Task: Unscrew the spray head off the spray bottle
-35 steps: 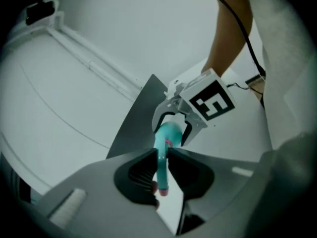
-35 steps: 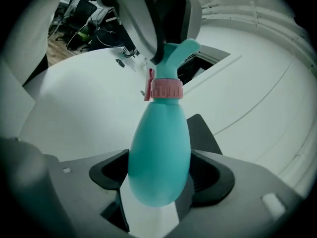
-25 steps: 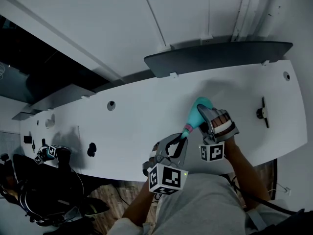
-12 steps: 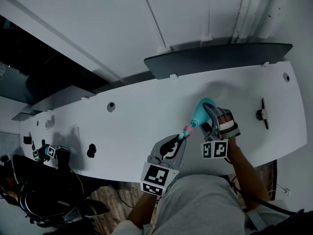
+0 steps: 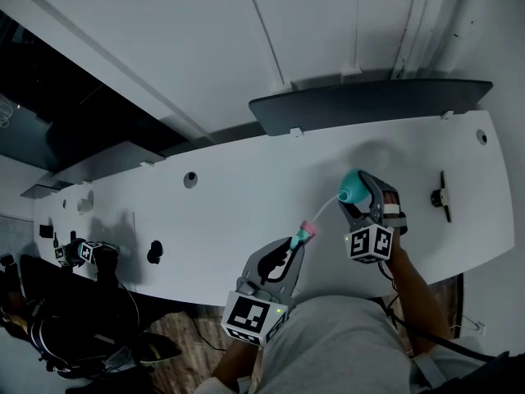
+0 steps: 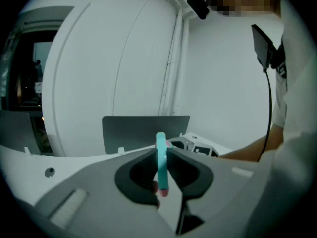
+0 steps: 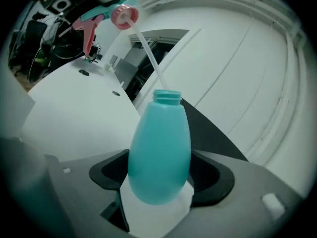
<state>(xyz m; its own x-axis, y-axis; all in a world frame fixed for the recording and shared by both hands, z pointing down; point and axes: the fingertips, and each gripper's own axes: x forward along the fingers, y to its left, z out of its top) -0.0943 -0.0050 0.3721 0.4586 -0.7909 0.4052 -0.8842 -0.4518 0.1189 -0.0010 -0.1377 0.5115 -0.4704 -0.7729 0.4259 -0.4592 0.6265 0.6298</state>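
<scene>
Left gripper (image 5: 289,249), jaws narrow, pinches the spray head (image 5: 302,236), near and left of the teal bottle (image 5: 353,190) held in the right gripper's (image 7: 159,166) wide jaws. The dip tube (image 5: 326,213) slants between them, its end inside the neck.

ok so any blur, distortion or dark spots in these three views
Head view: dim and bluish, the table bows from the wide lens, soft shadow beyond the bottle. Left gripper view: fisheye, black corners, the spray head close and soft. Right gripper view: fisheye too, bottle fairly crisp, blurred teal smear at the left edge.
</scene>
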